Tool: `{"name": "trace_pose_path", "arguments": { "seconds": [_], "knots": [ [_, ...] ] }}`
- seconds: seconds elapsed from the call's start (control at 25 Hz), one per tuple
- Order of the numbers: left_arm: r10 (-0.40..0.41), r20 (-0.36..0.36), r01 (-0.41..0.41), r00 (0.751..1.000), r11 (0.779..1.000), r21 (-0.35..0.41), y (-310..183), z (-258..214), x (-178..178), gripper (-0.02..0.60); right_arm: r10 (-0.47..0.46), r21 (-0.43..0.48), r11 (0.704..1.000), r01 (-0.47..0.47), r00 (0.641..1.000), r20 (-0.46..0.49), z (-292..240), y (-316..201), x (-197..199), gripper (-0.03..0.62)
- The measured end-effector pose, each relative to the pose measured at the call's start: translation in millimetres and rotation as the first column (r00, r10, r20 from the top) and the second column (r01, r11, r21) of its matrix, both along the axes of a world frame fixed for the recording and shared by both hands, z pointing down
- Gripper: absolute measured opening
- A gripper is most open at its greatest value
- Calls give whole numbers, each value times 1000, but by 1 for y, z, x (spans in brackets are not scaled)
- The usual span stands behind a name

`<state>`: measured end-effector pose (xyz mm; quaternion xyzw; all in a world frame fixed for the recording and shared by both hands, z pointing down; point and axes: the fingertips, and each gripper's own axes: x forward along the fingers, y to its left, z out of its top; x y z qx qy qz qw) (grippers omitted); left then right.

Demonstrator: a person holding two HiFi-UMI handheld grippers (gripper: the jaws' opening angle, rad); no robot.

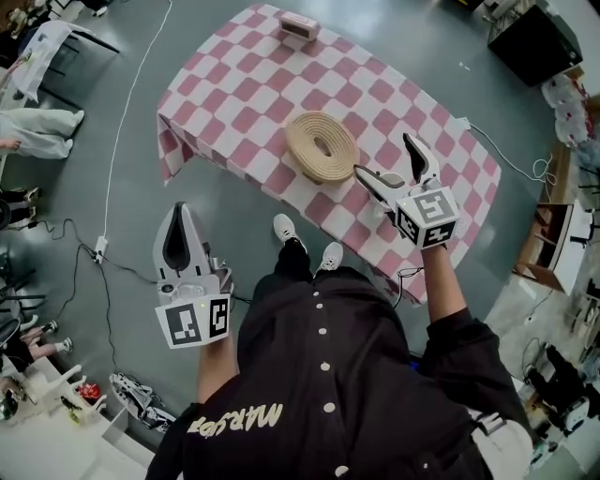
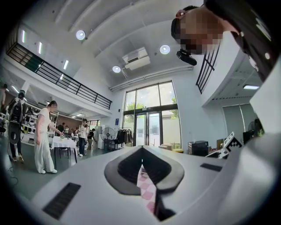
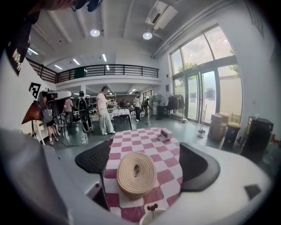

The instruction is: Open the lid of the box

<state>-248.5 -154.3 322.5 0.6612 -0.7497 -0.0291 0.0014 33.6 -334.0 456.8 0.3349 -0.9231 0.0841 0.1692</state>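
A round woven rope box (image 1: 322,146) lies flat in the middle of the pink-and-white checked table (image 1: 225,94); the right gripper view shows the box (image 3: 136,173) straight ahead between the jaws. My right gripper (image 1: 386,157) hovers open over the table's near right part, just right of the box and not touching it. In its own view the right gripper (image 3: 145,154) holds nothing. A white round thing with a small dark knob (image 3: 150,210) shows at that view's bottom edge. My left gripper (image 1: 180,208) hangs shut over the floor, left of the table, and the left gripper (image 2: 142,151) is empty in its own view.
A small pink box (image 1: 299,27) stands at the table's far end and shows as a small pink box (image 3: 166,134) beyond the rope box. A white cable (image 1: 122,131) runs over the grey floor at left. People (image 3: 104,115) stand further off. Shelves and gear (image 1: 553,234) crowd the right side.
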Motion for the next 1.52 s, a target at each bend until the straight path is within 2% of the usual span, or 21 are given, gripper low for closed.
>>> {"name": "trace_pose_path", "arguments": {
  "seconds": [0.28,0.48,0.64,1.12,1.28,1.52],
  "knots": [
    [7,-40,-9,999,999,-46,-17,24,-23,9,-70,-165,986,38,979,-192,86,-33,-39,487],
    [12,-60,-16,998,997,-74,-30,40,-36,9,-147,-313,949,40,935,-323,148,-46,-52,449],
    [16,-75,-23,997,995,-93,-40,50,-42,9,-209,-410,912,29,892,-401,187,-51,-57,449],
    [19,-108,-36,994,988,-150,-62,75,-50,9,-254,-532,845,-49,839,-482,238,-60,-66,373],
    [25,-120,-44,992,987,-155,-67,79,-48,9,-260,-558,827,-73,830,-494,244,-59,-65,374],
    [15,-128,-36,992,986,-164,-73,82,-52,9,-239,-553,825,-116,816,-527,250,-60,-68,378]
  ]
}}
